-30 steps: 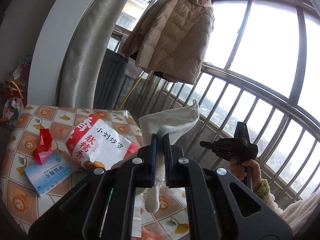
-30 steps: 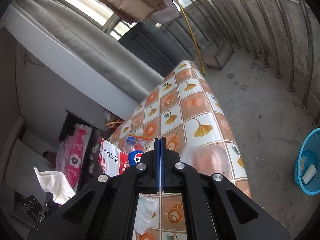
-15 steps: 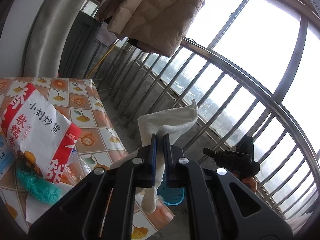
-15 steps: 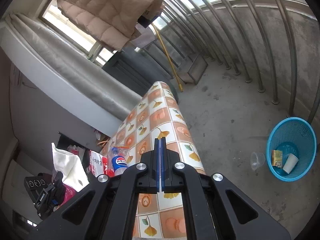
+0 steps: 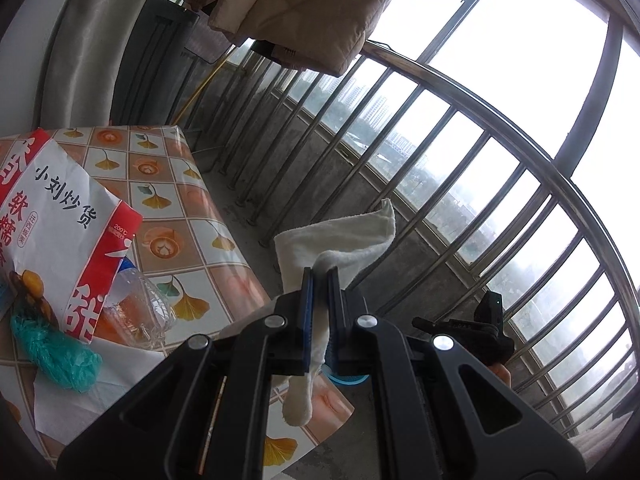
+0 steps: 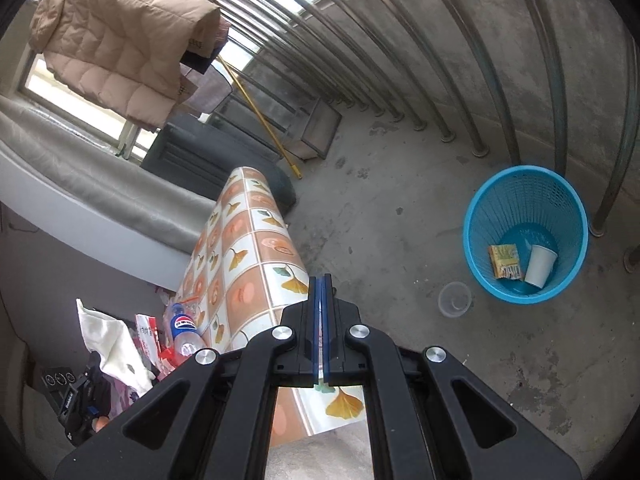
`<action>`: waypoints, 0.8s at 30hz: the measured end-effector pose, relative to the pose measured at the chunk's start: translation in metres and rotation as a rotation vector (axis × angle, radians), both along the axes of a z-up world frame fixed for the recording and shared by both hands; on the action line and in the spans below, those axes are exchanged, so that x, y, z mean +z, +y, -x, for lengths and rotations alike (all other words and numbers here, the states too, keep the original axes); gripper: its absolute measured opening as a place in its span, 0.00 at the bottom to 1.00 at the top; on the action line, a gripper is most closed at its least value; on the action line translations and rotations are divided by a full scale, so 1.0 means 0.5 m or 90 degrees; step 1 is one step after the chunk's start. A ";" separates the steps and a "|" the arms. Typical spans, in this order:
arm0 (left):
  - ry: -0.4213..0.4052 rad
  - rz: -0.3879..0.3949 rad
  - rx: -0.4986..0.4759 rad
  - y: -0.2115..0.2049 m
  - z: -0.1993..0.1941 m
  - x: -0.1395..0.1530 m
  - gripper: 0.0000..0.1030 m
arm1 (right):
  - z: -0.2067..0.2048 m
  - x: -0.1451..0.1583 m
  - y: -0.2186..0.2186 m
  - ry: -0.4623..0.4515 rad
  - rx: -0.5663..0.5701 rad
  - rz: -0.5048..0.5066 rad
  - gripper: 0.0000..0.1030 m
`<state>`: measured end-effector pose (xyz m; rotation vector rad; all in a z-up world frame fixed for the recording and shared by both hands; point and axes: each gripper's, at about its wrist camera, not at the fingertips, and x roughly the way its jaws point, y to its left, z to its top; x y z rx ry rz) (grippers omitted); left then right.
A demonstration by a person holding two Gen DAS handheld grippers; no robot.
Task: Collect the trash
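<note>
Cloth in hand, bin on the floor

My left gripper pinches the white cloth clear of the table (litter lies there); my right gripper, clamped on nothing, points at the floor near the blue basket holding trash.

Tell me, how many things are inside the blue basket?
2. A yellow packet lies on the bottom of the blue basket, and a white paper cup leans beside it. Smaller bits may be hidden under them.

Bright overcast window glare (blown out), fisheye-warped edges.
</note>
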<state>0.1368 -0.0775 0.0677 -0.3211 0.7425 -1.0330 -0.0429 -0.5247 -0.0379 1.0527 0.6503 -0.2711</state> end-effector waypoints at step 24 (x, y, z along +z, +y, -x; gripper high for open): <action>-0.013 -0.079 0.024 -0.008 0.006 -0.001 0.05 | -0.193 -0.792 0.059 0.393 0.109 -0.105 0.34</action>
